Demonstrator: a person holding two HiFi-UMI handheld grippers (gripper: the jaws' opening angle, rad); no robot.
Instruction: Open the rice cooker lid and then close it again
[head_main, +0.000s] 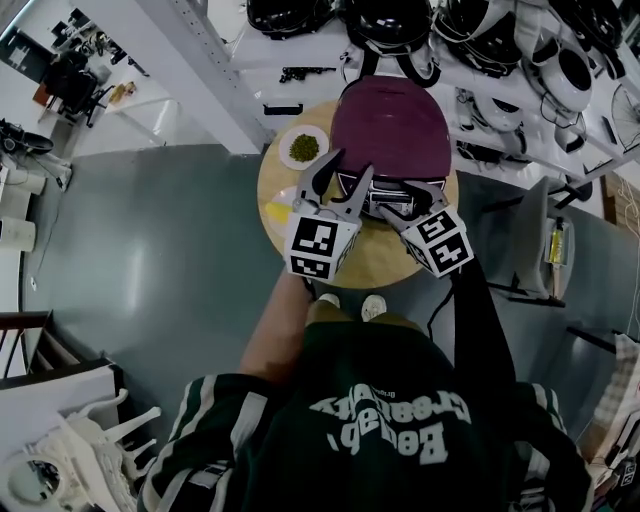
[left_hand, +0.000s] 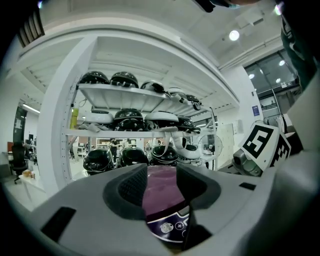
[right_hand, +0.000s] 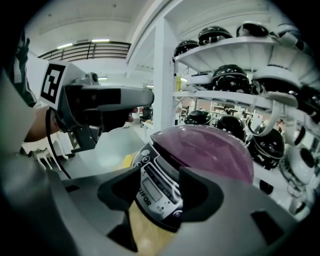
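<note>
The rice cooker (head_main: 390, 130) sits on the far side of a small round wooden tabletop (head_main: 385, 262), its rounded purple lid down and shut and its control panel turned toward the person. Both arms reach forward and down to the cooker's front. The left forearm (head_main: 272, 340) is bare, and the right arm is in a dark sleeve (head_main: 485, 310). The left claw (head_main: 348, 172) comes in at the cooker's front left corner with its tips pointing up and away from the person. Its two fingers are spread wide and grasp nothing. From its own camera the left claw (left_hand: 159, 177) frames the purple cooker (left_hand: 162, 195) beyond the gap, and the pads do not press on it. The right claw (head_main: 395, 200) lies lower, across the cooker's front, angled in from the right toward the panel. The right claw (right_hand: 160, 194) is likewise released, its pads apart. The cooker's grey display panel (right_hand: 157, 182) shows through the opening, close ahead, though I cannot tell whether it touches. The two claws sit just beside each other in front of the cooker. To the cooker's left on the tabletop is a small white plate (head_main: 303, 147) of something green, and nearer the person, left of the cooker's front, a yellow thing (head_main: 277, 212) lies at the edge. Behind the cooker stand white shelves (right_hand: 230, 50) of dark helmets (left_hand: 127, 117).
</note>
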